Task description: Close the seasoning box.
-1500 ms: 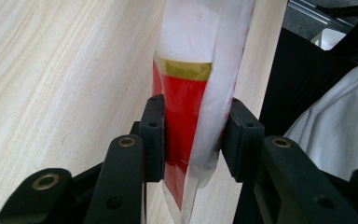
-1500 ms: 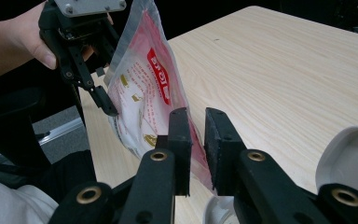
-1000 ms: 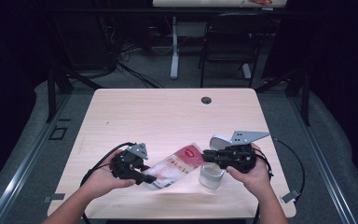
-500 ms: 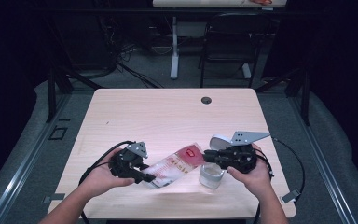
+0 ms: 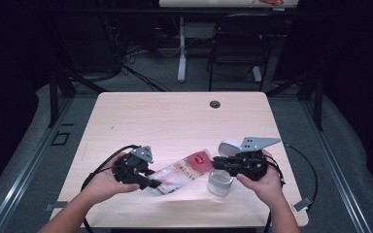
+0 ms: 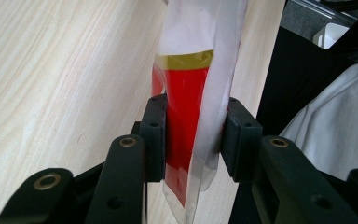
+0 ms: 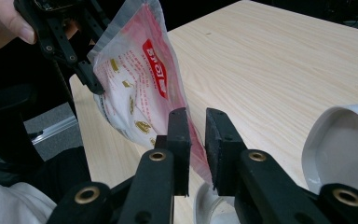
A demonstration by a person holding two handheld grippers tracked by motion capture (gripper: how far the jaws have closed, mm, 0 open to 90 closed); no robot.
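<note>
1. Table (image 5: 175, 116): light wood, w/ a dark round grommet (image 5: 215, 104) near its far edge, well apart from both grippers. All work is seen at the near edge.
2. Pouch (image 5: 182, 171): clear plastic w/ red & white print, held off the table, stretched between the two sets of jaws. In the right gripper view (image 7: 135, 88) it is seen tilted, w/ a red label on its face & white contents inside.
3. Left gripper (image 5: 151, 183): held in the person's left hand (image 5: 102, 182). Its jaws are clamped on one end of the pouch; in the left gripper view (image 6: 193, 135) the red part of the pouch is pinched between both pads, the clear edge hanging below them.
4. Right gripper (image 5: 214, 163): held in the right hand (image 5: 267, 183), grey plate on top. In the right gripper view (image 7: 196, 140) its jaws are seen nearly together, w/ the pouch's thin edge caught between them.
5. Cup (image 5: 220, 182): small, clear, stood on the table just below the right jaws & under the pouch's end.
6. White lid (image 5: 228, 145): round, lying just beyond the right jaws; in the right gripper view (image 7: 340, 144) it is seen beside the right-hand jaw.
</note>
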